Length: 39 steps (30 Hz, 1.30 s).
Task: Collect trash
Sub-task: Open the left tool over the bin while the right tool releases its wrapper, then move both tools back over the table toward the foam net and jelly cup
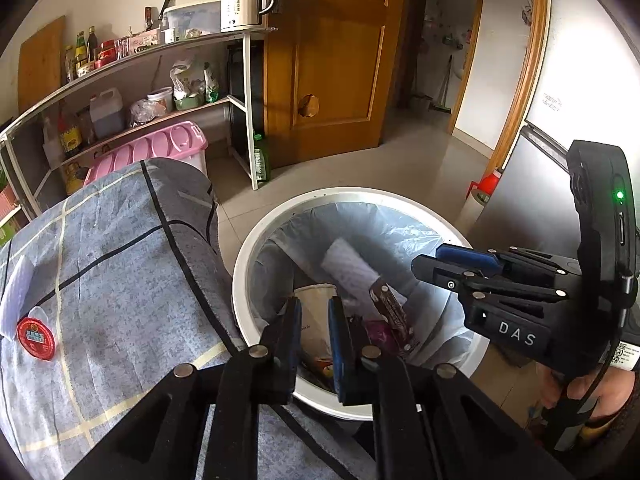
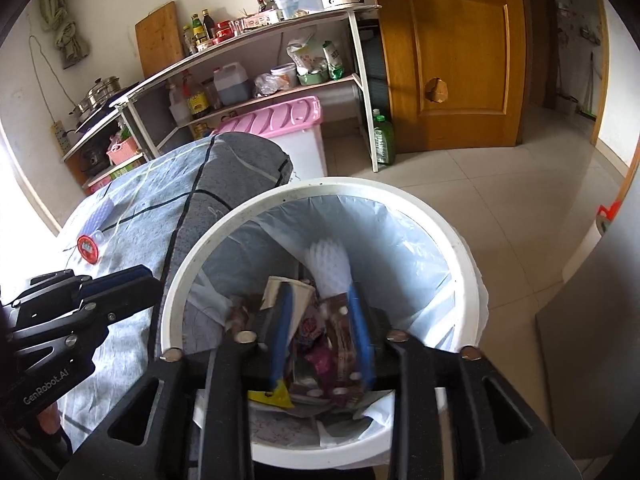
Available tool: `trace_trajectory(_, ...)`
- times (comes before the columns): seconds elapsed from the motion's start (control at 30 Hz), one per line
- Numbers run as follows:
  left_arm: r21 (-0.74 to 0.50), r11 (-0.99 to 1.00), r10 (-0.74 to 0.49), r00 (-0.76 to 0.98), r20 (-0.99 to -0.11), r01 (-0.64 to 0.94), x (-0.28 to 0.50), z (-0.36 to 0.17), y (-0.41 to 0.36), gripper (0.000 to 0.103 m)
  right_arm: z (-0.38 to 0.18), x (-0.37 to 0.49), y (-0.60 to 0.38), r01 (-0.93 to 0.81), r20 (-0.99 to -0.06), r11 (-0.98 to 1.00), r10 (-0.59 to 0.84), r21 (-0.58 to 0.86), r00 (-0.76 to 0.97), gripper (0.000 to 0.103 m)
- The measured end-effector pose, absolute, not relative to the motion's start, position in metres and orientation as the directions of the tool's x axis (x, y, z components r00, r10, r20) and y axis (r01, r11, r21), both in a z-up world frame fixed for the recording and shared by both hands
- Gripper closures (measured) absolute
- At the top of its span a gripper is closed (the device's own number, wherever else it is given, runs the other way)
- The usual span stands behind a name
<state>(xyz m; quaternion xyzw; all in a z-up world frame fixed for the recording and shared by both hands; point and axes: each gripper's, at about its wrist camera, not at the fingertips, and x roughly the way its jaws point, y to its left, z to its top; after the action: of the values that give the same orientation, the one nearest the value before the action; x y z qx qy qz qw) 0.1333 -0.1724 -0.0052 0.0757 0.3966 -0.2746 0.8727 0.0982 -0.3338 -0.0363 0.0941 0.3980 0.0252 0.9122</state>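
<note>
Both grippers hang over the white trash bin (image 1: 256,240), which serves as the landmark. Left gripper (image 1: 314,344) sits just above the bin's near rim with its blue-padded jaws a narrow way apart and nothing between them; only the litter in the bin shows through the gap. Right gripper (image 2: 320,336) is over the bin's middle, jaws parted wider, and a brown wrapper (image 2: 340,344) appears in the gap, though whether it is loose and dropping or already lying on the pile I cannot tell; the pads do not look pressed on it. Inside the bin, on its clear liner, lie a white foam sleeve (image 2: 330,268), a paper cup (image 2: 296,292) and other wrappers.

By my reading the step in hand is the drop: trash is being let go into the bin. Left of the bin, on the checked cloth of the table (image 1: 120,280), a red round lid (image 1: 36,338) and a pale scrap (image 1: 14,296) beside it remain. The next move, I judge, calls for swinging a gripper left of the bin, opening wider and coming down flat on the thin lid
</note>
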Motion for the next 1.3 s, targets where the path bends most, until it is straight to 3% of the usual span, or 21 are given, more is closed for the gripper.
trace_trajectory(0.17,-0.093,0.842,-0.422,0.542,-0.727,0.531,0.133,-0.003,-0.167,0.074,-0.033,0.096,-0.331,0.031,-0.716,0.982,0.114,0.187,0.689,0.062)
trace_trajectory(0.47,-0.106,0.867,-0.413,0.581,-0.701,0.488,0.131,0.012,-0.139,0.067,-0.021,0.096,-0.312,0.002,-0.699,0.983,0.130,0.184,0.704,0.062)
trace_trajectory(1.3,-0.123,0.931,-0.337,0.679,-0.652,0.344,0.126,0.039,-0.046,0.067,0.005,0.103,-0.230,-0.127,-0.659,0.976,0.212,0.175,0.722,0.062)
